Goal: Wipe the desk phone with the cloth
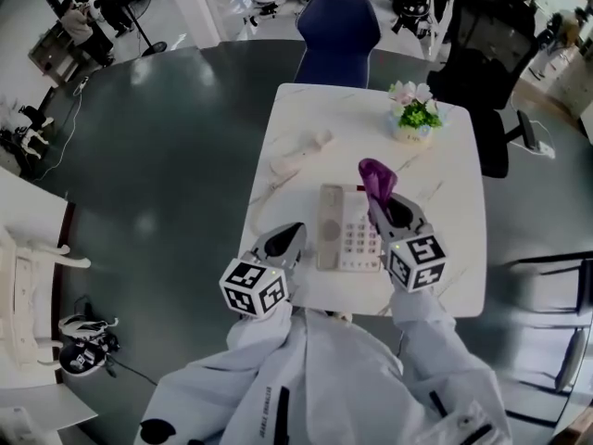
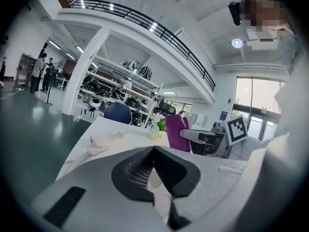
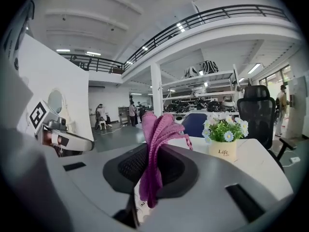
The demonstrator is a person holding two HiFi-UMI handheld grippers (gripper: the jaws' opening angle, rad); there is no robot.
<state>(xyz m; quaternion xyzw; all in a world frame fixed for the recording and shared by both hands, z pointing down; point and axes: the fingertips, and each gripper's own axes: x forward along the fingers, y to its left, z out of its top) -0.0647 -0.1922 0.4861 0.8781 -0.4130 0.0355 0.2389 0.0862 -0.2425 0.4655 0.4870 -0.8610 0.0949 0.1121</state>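
The beige desk phone (image 1: 345, 228) lies on the white table (image 1: 454, 248), its cradle bare. Its handset (image 1: 301, 151) rests off to the far left on the table, joined by its cord; the left gripper view shows the handset (image 2: 107, 138) too. My right gripper (image 1: 389, 207) hovers at the phone's right edge, shut on a purple cloth (image 1: 377, 182) that sticks up out of the jaws (image 3: 157, 129). My left gripper (image 1: 290, 235) is at the phone's near left corner. Its jaws (image 2: 154, 151) are shut, with nothing between them.
A small pot of flowers (image 1: 414, 114) stands at the table's far right. A blue chair (image 1: 338, 26) is behind the table and a black office chair (image 1: 491, 54) at the right. Several people stand far off at the upper left.
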